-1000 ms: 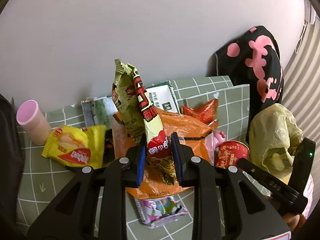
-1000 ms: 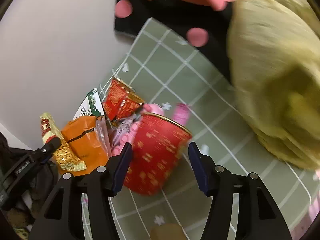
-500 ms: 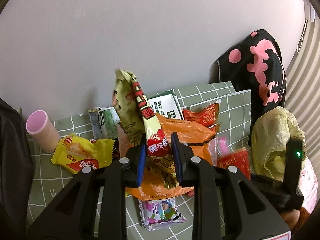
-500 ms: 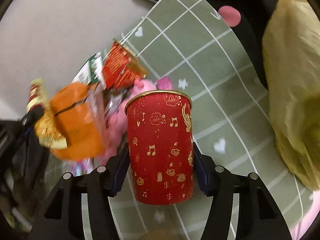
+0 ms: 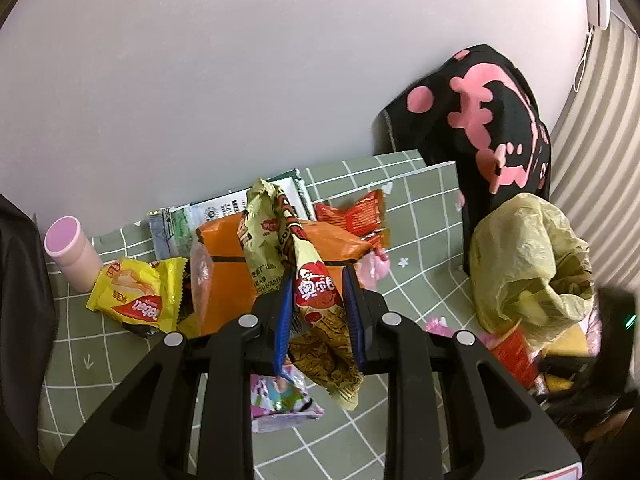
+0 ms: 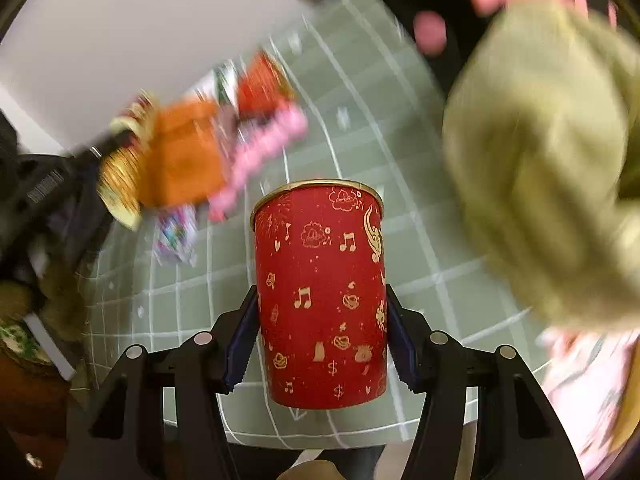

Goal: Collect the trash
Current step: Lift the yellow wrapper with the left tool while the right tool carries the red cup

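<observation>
Far left on the counter (image 5: 420,280) stands a pink cylindrical cup (image 5: 70,250), smooth and matte, close to the wall. Just right of it lies a glossy yellow snack packet (image 5: 136,298), crinkled, with serrated ends. Next comes a bulky orange foil bag (image 5: 232,276), and behind it flat green-and-white sachets (image 5: 208,216) against the wall.

The left hand-held gripper (image 5: 318,312) is clenched on a long, crumpled snack wrapper (image 5: 316,296) — olive and red foil, held upright above the pile, its lower end hanging below the blue pads. Beneath it lies a small purple cartoon-printed sachet (image 5: 280,400). Further right, a red foil packet (image 5: 356,218) sits at the far edge of the pile.

The right hand-held gripper (image 6: 320,336) grasps a red paper cup (image 6: 320,292) — tapered, gold-rimmed, printed with gold notes and symbols — clear of the surface, pads pressed on both sides.

At right, a thin, wrinkled yellow-green plastic bag (image 5: 528,264) sits slumped, with a black cloth with pink shapes (image 5: 492,120) behind.

The counter carries a grey-green cloth with a white grid. The wall (image 5: 240,80) is plain and pale; ribbed blinds (image 5: 596,120) show far right.
</observation>
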Demonstrator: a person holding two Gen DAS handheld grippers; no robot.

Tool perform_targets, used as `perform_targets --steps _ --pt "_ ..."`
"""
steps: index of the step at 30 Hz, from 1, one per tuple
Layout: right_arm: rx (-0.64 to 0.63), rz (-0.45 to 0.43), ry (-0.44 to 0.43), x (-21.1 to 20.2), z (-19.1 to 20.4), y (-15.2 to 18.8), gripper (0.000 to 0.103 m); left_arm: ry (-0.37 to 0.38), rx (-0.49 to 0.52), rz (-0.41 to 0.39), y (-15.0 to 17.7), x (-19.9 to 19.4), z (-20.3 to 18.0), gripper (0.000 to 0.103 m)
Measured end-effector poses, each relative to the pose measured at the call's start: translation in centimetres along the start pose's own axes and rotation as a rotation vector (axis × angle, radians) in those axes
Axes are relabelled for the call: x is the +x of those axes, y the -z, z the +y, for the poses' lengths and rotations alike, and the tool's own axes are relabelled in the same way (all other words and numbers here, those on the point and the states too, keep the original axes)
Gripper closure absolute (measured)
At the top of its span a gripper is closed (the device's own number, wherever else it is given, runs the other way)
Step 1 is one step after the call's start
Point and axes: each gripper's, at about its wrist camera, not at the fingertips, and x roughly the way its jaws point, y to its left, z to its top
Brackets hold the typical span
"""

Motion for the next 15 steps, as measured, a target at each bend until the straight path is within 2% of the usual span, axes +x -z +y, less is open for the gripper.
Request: perform_targets --steps 3,4,6,8,9,12,15 --pt "-0.029 -0.131 -0.035 -3.3 1.2 -2.4 0.048 0.007 -0.009 -0.011 0.2 -0.5 -0.2 0.081" --pt "-0.044 -0.145 -0.032 -3.5 1.6 -2.9 0.048 0.006 -0.013 -0.013 0.3 -0.7 -0.2 0.081" --pt "-0.071 -0.071 -0.002 -2.3 1.8 -3.0 0.048 0.0 -0.016 -0.019 0.4 -1.1 0.0 0.081" --pt "-0.075 0.027 0.006 -0.8 1.2 -1.4 0.048 -0.006 -0.026 -0.025 0.5 -1.4 0.3 0.081" --pt "-0.075 0.049 0.008 -0.4 1.0 -0.7 0.048 -0.007 -0.036 -0.028 0.6 -1.6 0.5 0.081" --pt "-0.055 0.082 0.006 -0.1 -0.1 1.8 0.048 -0.008 -0.05 -0.027 0.9 -1.7 0.6 0.081" --pt "-0.035 0.041 0.011 -1.4 -1.1 3.1 0.048 0.011 -0.037 -0.032 1.0 -1.9 0.0 0.081"
